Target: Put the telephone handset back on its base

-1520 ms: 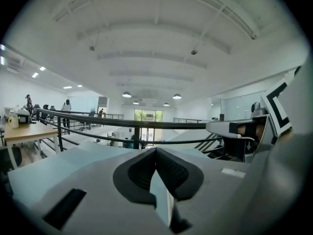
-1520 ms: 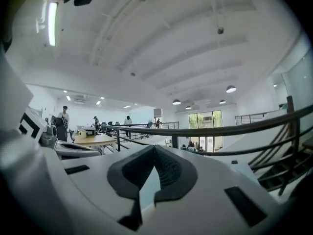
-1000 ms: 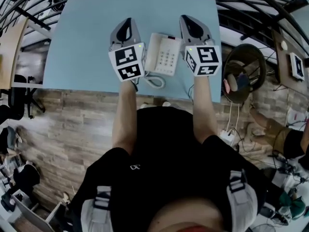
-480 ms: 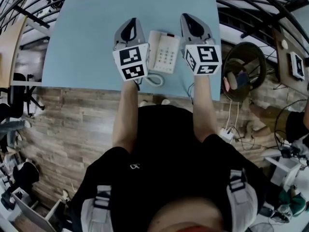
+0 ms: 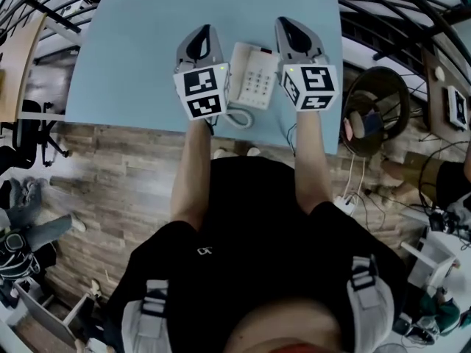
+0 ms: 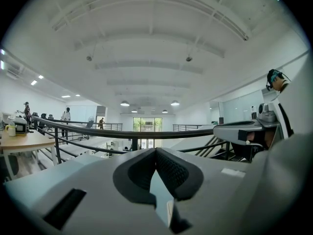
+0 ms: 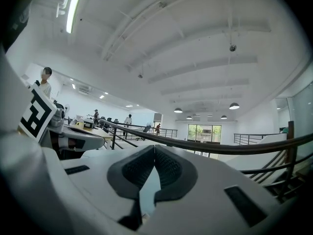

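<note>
A white telephone (image 5: 252, 81) with a keypad lies on the light blue table (image 5: 132, 65), near its front edge. Its handset (image 5: 237, 72) appears to lie along the left side of the base, and the coiled cord (image 5: 237, 118) loops at the front. My left gripper (image 5: 200, 39) stands just left of the phone and my right gripper (image 5: 288, 29) just right of it. Neither touches the phone. In the left gripper view the left gripper (image 6: 155, 151) points up at the ceiling, shut and empty. The right gripper (image 7: 154, 148) is likewise shut on nothing.
A round black seat (image 5: 372, 112) with things on it stands right of the table. Black railings (image 5: 397, 28) run behind and beside the table. Wooden floor (image 5: 110, 175) lies below the table's front edge. A person (image 7: 45, 84) stands far left in the right gripper view.
My left gripper has drifted slightly right, closer to the phone. The right gripper and the phone have hardly moved. Both grippers stay shut.
</note>
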{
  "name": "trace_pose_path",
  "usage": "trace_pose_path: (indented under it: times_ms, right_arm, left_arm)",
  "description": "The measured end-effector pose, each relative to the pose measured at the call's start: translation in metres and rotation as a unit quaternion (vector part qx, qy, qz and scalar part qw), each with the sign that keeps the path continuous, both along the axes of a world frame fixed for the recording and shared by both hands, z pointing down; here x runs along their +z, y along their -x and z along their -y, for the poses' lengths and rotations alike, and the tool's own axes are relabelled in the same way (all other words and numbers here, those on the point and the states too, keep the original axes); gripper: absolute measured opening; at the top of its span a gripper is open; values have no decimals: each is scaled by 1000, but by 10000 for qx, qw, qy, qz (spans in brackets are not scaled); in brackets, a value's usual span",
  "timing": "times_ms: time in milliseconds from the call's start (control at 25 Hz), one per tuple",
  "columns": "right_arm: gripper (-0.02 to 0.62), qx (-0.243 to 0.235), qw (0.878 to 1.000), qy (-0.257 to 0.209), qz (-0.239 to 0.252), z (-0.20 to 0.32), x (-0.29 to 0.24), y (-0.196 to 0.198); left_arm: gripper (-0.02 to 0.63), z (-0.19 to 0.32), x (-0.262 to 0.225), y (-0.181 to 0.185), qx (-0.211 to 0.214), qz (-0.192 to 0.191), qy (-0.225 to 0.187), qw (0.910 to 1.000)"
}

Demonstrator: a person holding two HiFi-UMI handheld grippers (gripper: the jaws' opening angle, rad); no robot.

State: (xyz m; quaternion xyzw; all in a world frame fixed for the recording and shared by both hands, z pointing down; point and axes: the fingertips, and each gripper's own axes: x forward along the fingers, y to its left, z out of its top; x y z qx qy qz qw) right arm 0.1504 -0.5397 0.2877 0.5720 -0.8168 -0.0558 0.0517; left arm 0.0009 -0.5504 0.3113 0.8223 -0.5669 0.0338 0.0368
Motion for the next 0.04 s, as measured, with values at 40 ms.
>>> trace_pose_path:
  times_ms: [40]
  right_arm:
    - [-3,-16,10000,7,5,1,1,1]
  left_arm:
    - [-2,0,1,0,-1,3,6,10000]
